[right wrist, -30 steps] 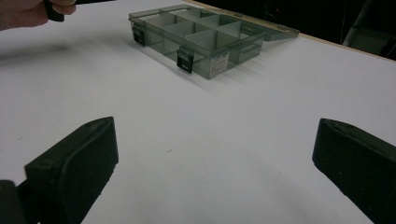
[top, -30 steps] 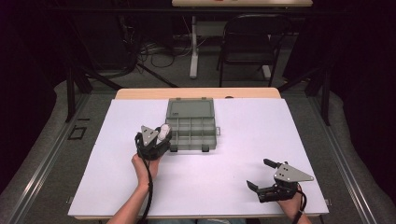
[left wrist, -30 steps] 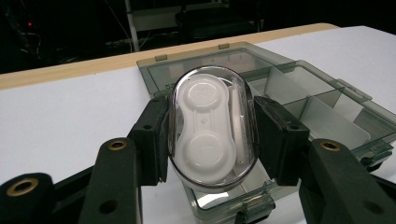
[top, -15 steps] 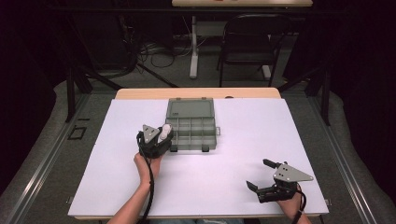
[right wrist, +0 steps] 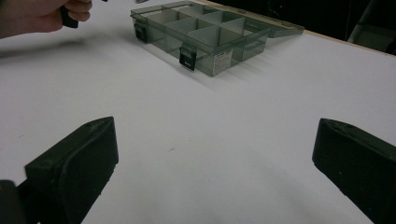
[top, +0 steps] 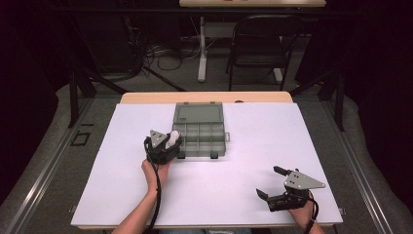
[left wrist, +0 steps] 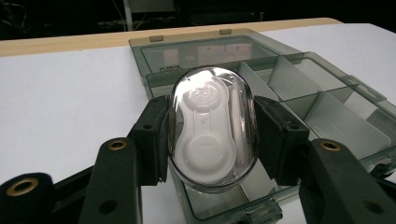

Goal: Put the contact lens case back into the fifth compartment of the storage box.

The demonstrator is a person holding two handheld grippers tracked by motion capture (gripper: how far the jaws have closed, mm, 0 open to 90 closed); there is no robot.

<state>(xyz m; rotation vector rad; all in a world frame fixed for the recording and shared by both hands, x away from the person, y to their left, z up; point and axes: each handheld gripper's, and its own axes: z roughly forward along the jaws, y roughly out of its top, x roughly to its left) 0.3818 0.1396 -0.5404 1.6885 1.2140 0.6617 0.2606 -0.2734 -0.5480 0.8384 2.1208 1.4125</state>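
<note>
From the high view, a white sheet [top: 229,195] covers the table, and an open compartment box [top: 200,136] of grey see-through plastic sits toward its far middle, lid laid back flat behind the tray. The left gripper [top: 168,144] is at the box's near-left corner, held from below by the person's left hand [top: 156,171], and its jaws grip a clear oval case [top: 171,139] with white inside, right over that corner of the tray. Well apart, near the table's front right edge, the right gripper [top: 272,183] rests low over the sheet with its jaws spread wide and nothing between them. In the left gripper view, the two black pads press the clear oval case [left wrist: 212,128] from both sides; it stands upright, with a white figure-eight piece visible inside it. Below and behind it lie the box's compartments [left wrist: 322,107], divided by pale walls, with a latch at the near edge and the flat lid beyond. In the right gripper view, the two black jaws stand far apart at the lower corners with bare white sheet [right wrist: 210,140] between them. Farther off sits the compartment box [right wrist: 201,32], its two dark latches facing this way, and the left hand [right wrist: 42,16] shows at the upper left.
</note>
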